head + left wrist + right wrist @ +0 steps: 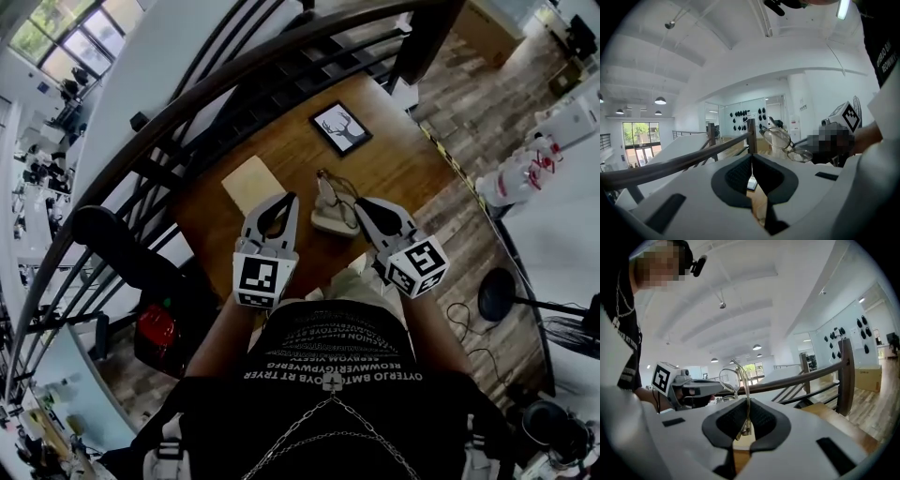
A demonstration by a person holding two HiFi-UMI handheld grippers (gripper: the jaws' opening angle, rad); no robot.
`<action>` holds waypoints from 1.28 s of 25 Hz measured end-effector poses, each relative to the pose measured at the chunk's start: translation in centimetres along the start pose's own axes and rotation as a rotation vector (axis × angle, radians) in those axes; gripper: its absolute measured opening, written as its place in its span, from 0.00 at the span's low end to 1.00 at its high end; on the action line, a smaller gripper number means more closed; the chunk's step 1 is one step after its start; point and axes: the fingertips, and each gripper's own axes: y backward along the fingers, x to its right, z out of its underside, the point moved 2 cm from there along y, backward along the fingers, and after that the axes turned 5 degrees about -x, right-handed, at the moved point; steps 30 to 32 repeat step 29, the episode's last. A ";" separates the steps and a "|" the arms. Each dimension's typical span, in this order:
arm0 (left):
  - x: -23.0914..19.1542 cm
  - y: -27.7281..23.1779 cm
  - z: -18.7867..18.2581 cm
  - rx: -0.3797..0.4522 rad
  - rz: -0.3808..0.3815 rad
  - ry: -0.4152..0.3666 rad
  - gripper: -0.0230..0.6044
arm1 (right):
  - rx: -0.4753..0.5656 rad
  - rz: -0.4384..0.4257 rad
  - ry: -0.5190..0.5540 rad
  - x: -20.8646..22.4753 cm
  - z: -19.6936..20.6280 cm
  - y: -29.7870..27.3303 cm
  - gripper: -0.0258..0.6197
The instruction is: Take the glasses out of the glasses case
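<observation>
The thin wire-framed glasses (730, 378) are held up in the air, with my right gripper (746, 405) shut on one temple arm. In the head view the glasses (339, 187) hang just above the pale glasses case (330, 219), which lies on the wooden table (403, 159); whether the case is open I cannot tell. The right gripper (360, 203) is at the case's right side. My left gripper (289, 197) hovers to the left of the case, shut with nothing in it (751, 159). From the left gripper view the glasses (783, 142) show to the right.
A black-framed deer picture (340, 127) lies at the table's far side and a beige sheet (251, 183) at its left. A dark curved railing (187, 103) runs round the table's far edge. A black chair (112, 239) stands at the left.
</observation>
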 end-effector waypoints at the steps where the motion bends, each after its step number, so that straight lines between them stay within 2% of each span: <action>1: 0.0 0.0 0.0 0.001 0.004 0.000 0.08 | 0.009 -0.002 -0.010 -0.1 -0.3 0.3 0.09; 11: 0.7 -0.7 0.4 -0.004 0.050 -0.002 0.08 | 0.038 0.052 -0.037 0.1 -0.8 3.1 0.09; 18: 1.4 -1.6 0.4 -0.013 0.078 0.000 0.08 | 0.011 0.083 -0.040 0.8 -0.3 3.6 0.09; 26: 1.2 -3.0 1.4 -0.041 0.068 0.019 0.08 | -0.066 0.064 -0.061 2.1 2.0 2.3 0.09; 32: 1.1 -3.8 2.0 -0.054 0.065 0.026 0.08 | -0.079 0.053 -0.070 2.6 2.6 1.6 0.09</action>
